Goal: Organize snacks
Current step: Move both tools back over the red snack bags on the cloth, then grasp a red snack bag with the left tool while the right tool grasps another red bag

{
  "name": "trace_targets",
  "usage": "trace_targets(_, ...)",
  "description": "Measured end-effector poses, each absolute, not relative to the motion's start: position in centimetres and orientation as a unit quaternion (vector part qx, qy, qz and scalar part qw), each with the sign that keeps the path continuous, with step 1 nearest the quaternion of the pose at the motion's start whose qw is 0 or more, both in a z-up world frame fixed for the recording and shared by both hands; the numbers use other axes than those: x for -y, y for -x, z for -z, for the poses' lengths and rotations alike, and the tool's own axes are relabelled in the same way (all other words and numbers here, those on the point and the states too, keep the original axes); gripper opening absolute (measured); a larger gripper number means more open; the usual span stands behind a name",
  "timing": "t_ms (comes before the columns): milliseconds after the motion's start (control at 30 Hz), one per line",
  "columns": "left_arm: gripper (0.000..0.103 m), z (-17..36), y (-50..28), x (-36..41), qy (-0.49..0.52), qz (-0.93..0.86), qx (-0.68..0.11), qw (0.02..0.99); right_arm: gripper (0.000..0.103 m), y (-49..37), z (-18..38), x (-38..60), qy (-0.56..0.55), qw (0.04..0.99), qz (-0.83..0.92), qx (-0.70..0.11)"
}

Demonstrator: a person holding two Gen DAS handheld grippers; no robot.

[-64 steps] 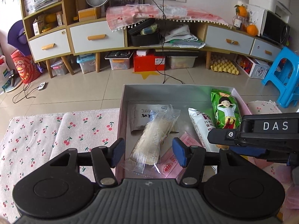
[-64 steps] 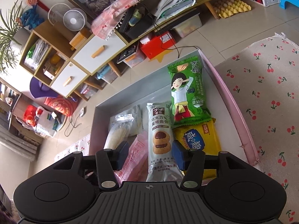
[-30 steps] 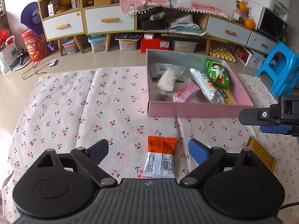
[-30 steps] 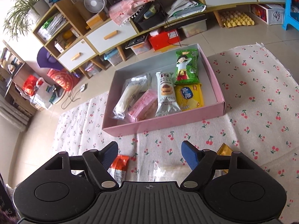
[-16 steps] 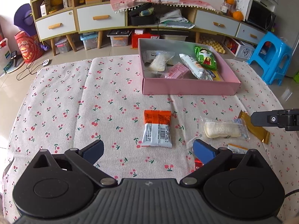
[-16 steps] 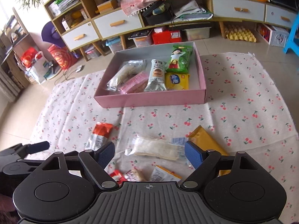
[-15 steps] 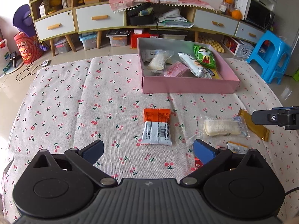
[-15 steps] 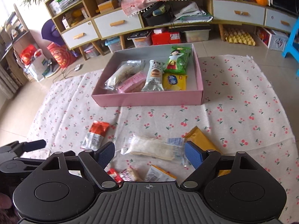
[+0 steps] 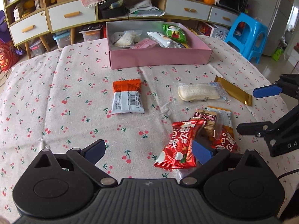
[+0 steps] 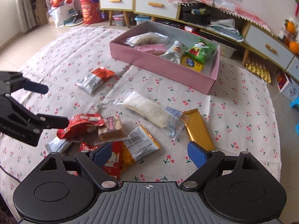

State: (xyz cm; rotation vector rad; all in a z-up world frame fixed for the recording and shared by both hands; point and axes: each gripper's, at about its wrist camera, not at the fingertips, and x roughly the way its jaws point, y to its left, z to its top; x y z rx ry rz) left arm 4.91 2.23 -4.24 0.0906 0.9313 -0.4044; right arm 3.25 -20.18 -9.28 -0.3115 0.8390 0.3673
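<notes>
A pink box [image 9: 160,57] [image 10: 158,63] holds several snack packs at the far side of the cherry-print cloth. Loose snacks lie nearer: an orange-and-white pack [image 9: 127,99] [image 10: 94,80], a clear-wrapped white cake [image 9: 198,92] [image 10: 147,110], a gold bar [image 9: 233,93] [image 10: 198,128], a red pack [image 9: 179,145] [image 10: 82,125], a brown biscuit [image 10: 112,128] and an orange-and-white sachet [image 10: 138,145]. My left gripper [image 9: 147,152] is open and empty, its right finger beside the red pack. My right gripper [image 10: 149,153] is open and empty over the sachet.
The cloth [image 9: 56,93] covers a low table. Behind it stand a wooden cabinet with drawers [image 9: 71,16], storage bins on the floor and a blue stool [image 9: 246,35]. The right gripper shows at the right edge of the left wrist view [image 9: 267,91].
Both grippers have pulled back from the pink box and come down low over the loose snacks near the front. Both jaws have opened wider.
</notes>
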Motion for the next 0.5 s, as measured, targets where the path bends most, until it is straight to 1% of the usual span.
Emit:
trace_targets(100,0.090,4.7,-4.7,-2.1,-0.027,0.204,-0.447,0.871,0.090,-2.3,9.8,19.2,0.188,0.874,-0.206,-0.397)
trace_targets(133,0.086,4.8,-4.7,-1.9,-0.022,0.208,-0.448,0.869,0.090,-2.1,9.9,19.0,0.193,0.870,-0.217,-0.398)
trace_targets(167,0.083,4.9,-4.7,-1.8,-0.020,0.212,-0.450,0.868,0.090,-1.9,10.2,18.6,0.196,0.865,-0.228,-0.401)
trace_targets(233,0.074,5.1,-4.7,-1.5,-0.015,0.219,-0.452,0.864,0.090,-1.6,10.5,18.0,0.203,0.857,-0.246,-0.406)
trace_targets(267,0.070,5.1,-4.6,-1.4,-0.014,0.222,-0.452,0.864,0.090,-1.5,10.8,17.7,0.206,0.853,-0.251,-0.409)
trace_targets(333,0.056,5.2,-4.6,-1.1,-0.013,0.228,-0.453,0.862,0.090,-1.5,11.2,17.2,0.208,0.847,-0.258,-0.416)
trace_targets(367,0.053,5.3,-4.7,-1.1,-0.011,0.230,-0.454,0.861,0.090,-1.6,11.4,17.0,0.204,0.845,-0.259,-0.420)
trace_targets(400,0.046,5.3,-4.6,-1.1,-0.008,0.232,-0.455,0.860,0.090,-1.7,11.6,16.9,0.194,0.845,-0.261,-0.425)
trace_targets(500,0.040,5.3,-4.8,-1.3,-0.001,0.228,-0.452,0.863,0.090,-2.2,12.0,16.8,0.157,0.845,-0.263,-0.439)
